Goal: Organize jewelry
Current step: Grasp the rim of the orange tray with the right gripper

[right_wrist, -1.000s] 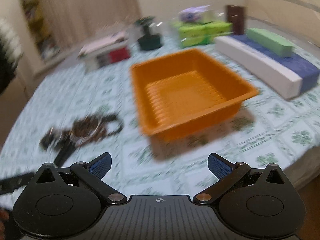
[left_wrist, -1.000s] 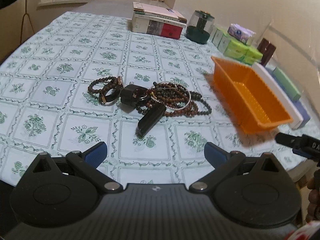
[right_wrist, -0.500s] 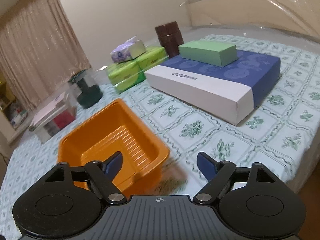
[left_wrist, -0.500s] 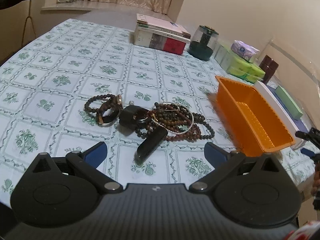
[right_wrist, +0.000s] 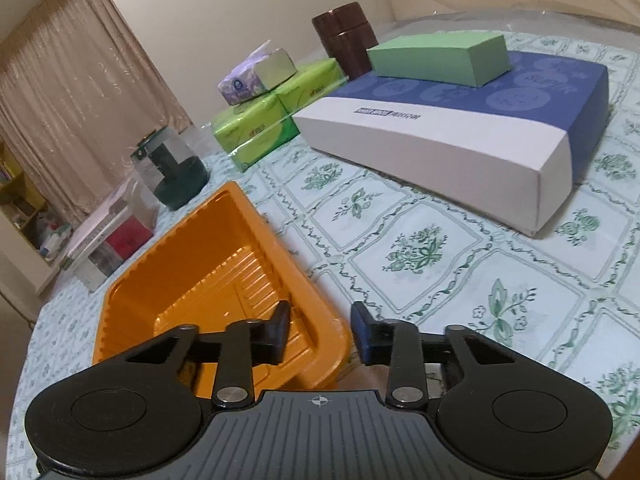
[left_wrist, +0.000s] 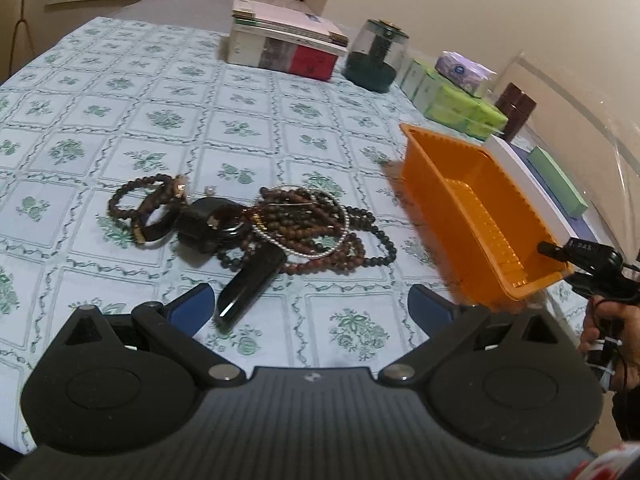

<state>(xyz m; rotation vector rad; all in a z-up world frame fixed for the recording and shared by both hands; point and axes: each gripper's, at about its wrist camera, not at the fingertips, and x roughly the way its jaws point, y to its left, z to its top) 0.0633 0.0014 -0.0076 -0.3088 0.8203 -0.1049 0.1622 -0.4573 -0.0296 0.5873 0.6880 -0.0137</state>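
A: Jewelry (left_wrist: pixel 256 224), a tangled heap of brown and black bead strands, a thin silver bangle, dark bracelets and a glossy black oblong case, lies on the green-and-white floral tablecloth (left_wrist: pixel 160 120) at about eleven o'clock from the left gripper (left_wrist: pixel 310 304). Nothing is in the orange ribbed plastic tray (right_wrist: pixel 224 280) yet.

B: And the left gripper's fingers?

A: Wide apart, nothing between them, aimed down at the heap, probably lining up a first pick.

B: Why is the right gripper (right_wrist: pixel 320 334) at the tray?

A: Its jaws are closing over the tray's near corner, one finger inside the wall, one outside. I judge that the tray is being gripped to draw it toward the heap, which sits well apart at its nine o'clock. The pads don't look pressed on the rim yet.

B: What can't you make out?

A: How the strands interlock, and how many there are. The right wrist view doesn't show the heap at all. In the left view the person's hand (left_wrist: pixel 608 344) is cut off at the four o'clock edge, and the tray's near corner is partly behind the right gripper.
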